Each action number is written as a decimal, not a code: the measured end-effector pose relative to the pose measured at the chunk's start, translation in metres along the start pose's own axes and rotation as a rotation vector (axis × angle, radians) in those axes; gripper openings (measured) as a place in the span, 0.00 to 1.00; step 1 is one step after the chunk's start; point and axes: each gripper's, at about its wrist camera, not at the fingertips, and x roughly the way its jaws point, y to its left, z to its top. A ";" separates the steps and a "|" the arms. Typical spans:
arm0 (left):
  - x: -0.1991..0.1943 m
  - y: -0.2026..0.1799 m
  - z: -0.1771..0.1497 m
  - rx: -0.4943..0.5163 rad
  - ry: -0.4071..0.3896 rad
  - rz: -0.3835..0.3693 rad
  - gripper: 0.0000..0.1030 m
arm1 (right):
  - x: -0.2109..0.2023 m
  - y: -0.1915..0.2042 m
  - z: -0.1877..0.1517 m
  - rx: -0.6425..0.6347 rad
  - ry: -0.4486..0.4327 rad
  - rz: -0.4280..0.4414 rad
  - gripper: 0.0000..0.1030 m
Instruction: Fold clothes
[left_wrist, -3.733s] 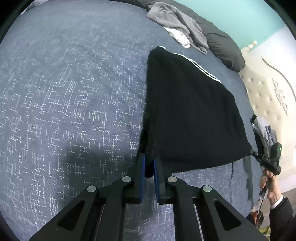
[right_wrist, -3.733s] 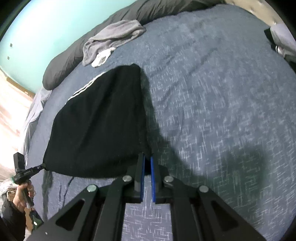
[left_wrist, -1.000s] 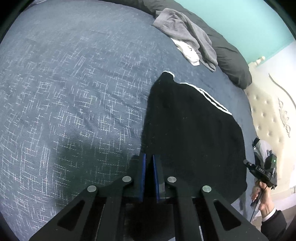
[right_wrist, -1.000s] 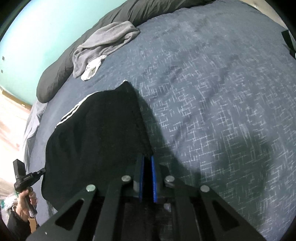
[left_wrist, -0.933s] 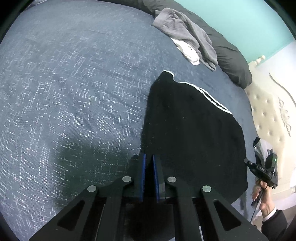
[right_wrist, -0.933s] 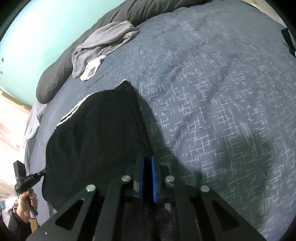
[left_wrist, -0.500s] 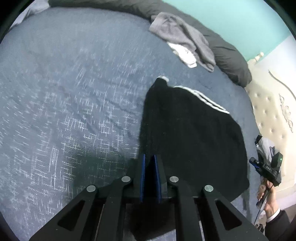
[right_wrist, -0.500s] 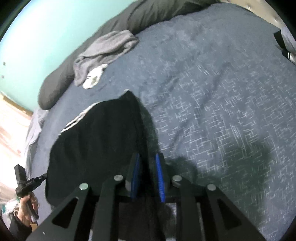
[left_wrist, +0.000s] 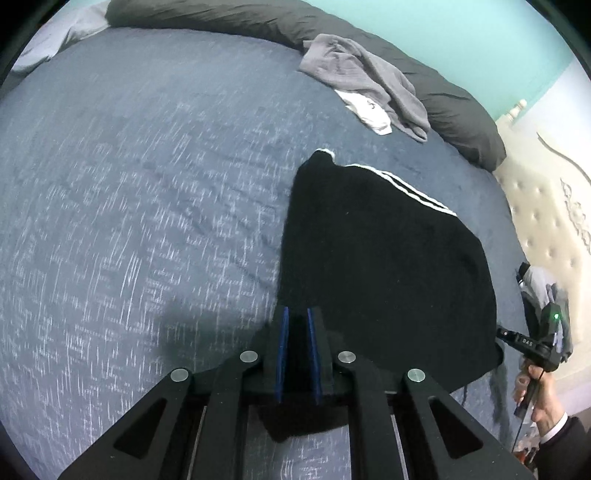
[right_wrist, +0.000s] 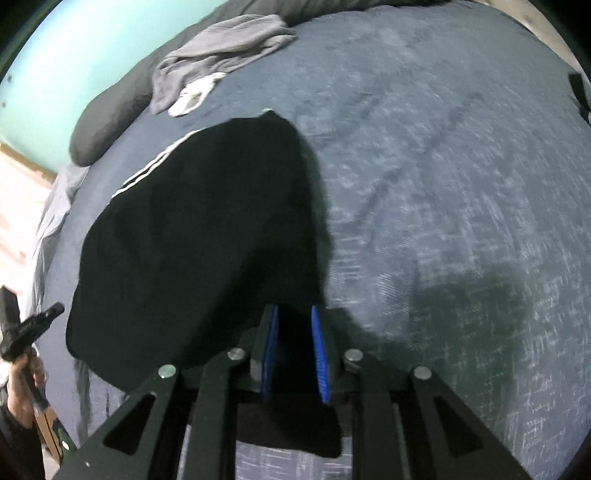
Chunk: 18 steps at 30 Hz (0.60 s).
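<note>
Looking down both wrist cams, there's a black garment (left_wrist: 384, 266) with white side stripes (left_wrist: 417, 194) spread out on a bed (left_wrist: 147, 184) that has a blue-grey speckled cover, sitting toward the near edge of the bed, with its near edge bunched up at the two grippers. The left gripper (left_wrist: 297, 314) has its jaws set narrow with a corner of black cloth pinched between the blue pads, and a flap of it hangs out below the fingers. The right gripper (right_wrist: 295, 314) has its jaws a bit wider, with the garment's other near corner sitting between the pads; honestly can't tell if the pads are really pressing on the cloth there or just loose around it. Each gripper shows up small in the other's view with a hand (left_wrist: 541, 400) wrapped around its handle. Up at the far edge of the bed there's a crumpled grey garment (left_wrist: 365, 81) with something white (left_wrist: 365, 107) poking out under it, lying against a long dark grey pillow (left_wrist: 454, 110). A tufted cream headboard (left_wrist: 546, 221) runs along the right side in the left view.
</note>
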 end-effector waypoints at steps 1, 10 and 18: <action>-0.001 0.002 -0.001 -0.005 0.006 -0.002 0.11 | -0.002 -0.004 -0.001 0.015 -0.001 -0.010 0.18; -0.009 0.013 -0.021 -0.050 0.033 -0.029 0.30 | -0.033 -0.005 -0.012 0.059 -0.087 0.066 0.18; -0.006 0.017 -0.039 -0.082 0.060 -0.050 0.32 | -0.023 0.025 -0.025 -0.029 -0.060 0.099 0.18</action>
